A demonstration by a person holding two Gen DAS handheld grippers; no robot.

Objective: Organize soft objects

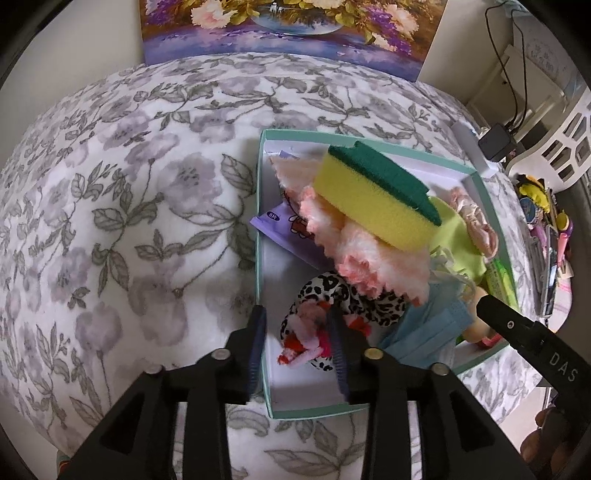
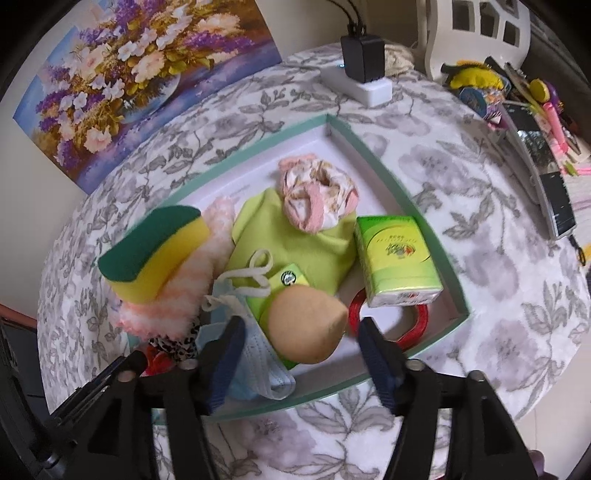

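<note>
A mint-edged box [image 1: 369,144] [image 2: 373,151] on the floral cloth holds soft items. A yellow and green sponge [image 1: 373,195] [image 2: 147,251] lies on a pink fluffy cloth [image 1: 373,262] [image 2: 173,295]. My left gripper [image 1: 297,341] is open over the box's near corner, its fingers either side of a leopard-print scrunchie [image 1: 347,299] with pink and red bits. My right gripper [image 2: 301,347] is open around a beige makeup sponge [image 2: 306,328], which rests on a blue face mask [image 2: 258,365] [image 1: 424,332]. A green cloth [image 2: 291,236], a pink scrunchie [image 2: 317,195] and a green tissue pack [image 2: 395,258] lie beyond.
A flower painting [image 1: 291,33] [image 2: 129,74] leans against the wall behind. A white power strip with a black adapter [image 2: 364,74] sits at the table's far right. A white basket [image 1: 565,133] and cluttered stationery [image 2: 528,110] are at the right. A red ring [image 2: 391,321] lies in the box.
</note>
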